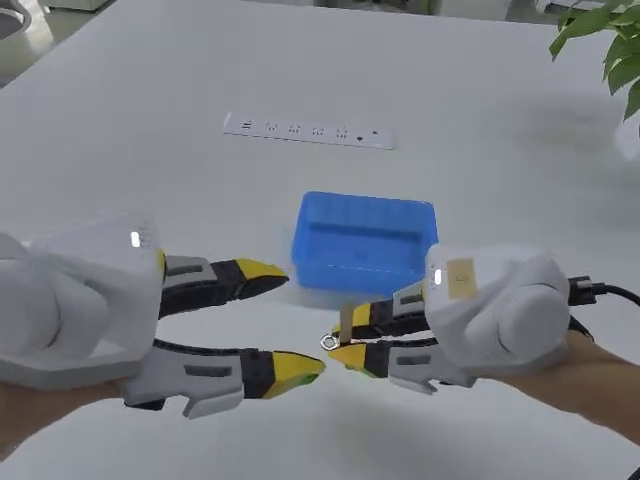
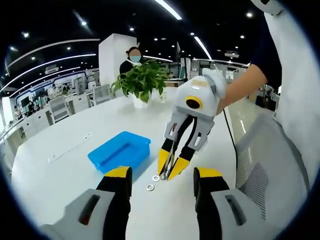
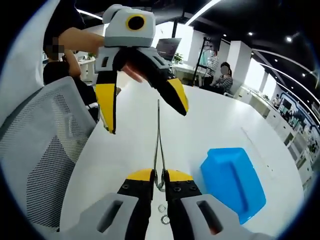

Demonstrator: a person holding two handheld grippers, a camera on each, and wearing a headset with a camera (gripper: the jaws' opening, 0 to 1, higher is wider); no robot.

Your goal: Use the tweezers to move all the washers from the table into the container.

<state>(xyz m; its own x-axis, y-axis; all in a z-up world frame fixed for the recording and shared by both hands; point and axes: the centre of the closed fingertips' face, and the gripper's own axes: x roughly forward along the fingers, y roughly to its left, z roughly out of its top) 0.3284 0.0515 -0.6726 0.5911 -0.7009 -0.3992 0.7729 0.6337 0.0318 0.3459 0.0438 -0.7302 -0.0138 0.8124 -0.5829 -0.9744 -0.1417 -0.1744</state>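
My right gripper [image 1: 345, 340], level before the blue plastic container [image 1: 360, 240], clamps slim metal tweezers [image 3: 158, 135]; my left gripper [image 1: 298, 318] gapes empty; white table [image 1: 150, 180] lies open left of the container.

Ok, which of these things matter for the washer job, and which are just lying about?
For the job: tweezers in the right tongs; washers; blue container.
Lying about: power strip; plant; mesh chair.

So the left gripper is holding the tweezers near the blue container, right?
No, the right gripper holds the tweezers near the blue container; the left gripper is open and empty. The right gripper view shows it.
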